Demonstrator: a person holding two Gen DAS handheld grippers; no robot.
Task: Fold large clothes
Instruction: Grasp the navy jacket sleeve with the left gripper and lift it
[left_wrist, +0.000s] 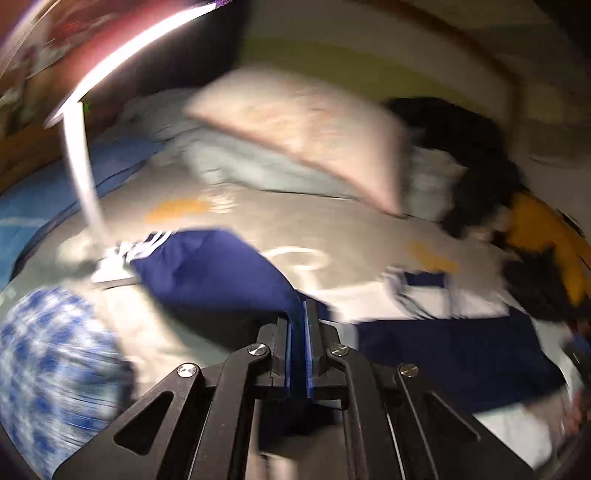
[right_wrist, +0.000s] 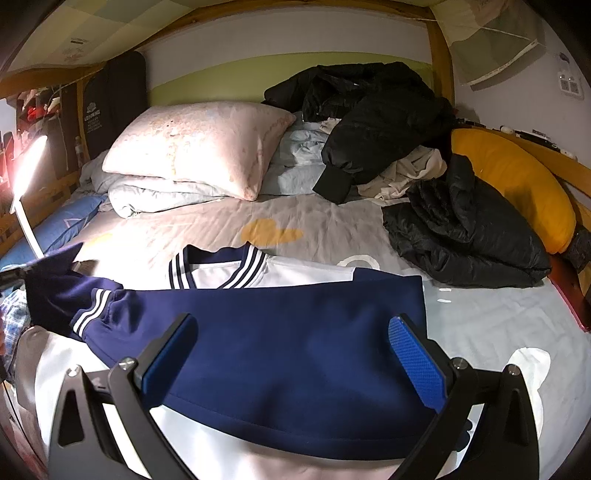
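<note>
A navy and white jacket (right_wrist: 258, 369) with striped collar and cuffs lies across the grey bedsheet (right_wrist: 332, 229). In the right wrist view its navy sleeve (right_wrist: 92, 306) stretches to the left, with the end lifted. My left gripper (left_wrist: 297, 310) is shut on that navy sleeve (left_wrist: 207, 266), and the cloth is pinched between the blue pads and pulled taut. The left wrist view is blurred. My right gripper (right_wrist: 291, 319) is open just over the jacket's navy body, one finger on each side and nothing pinched.
A pink pillow (right_wrist: 199, 147) on a folded quilt (right_wrist: 155, 195) lies at the head of the bed. Black coats (right_wrist: 376, 114), a second black coat (right_wrist: 461, 236) and a yellow cushion (right_wrist: 517, 184) fill the right. At left are a lit lamp (right_wrist: 26, 166) and blue checked cloth (left_wrist: 48, 362).
</note>
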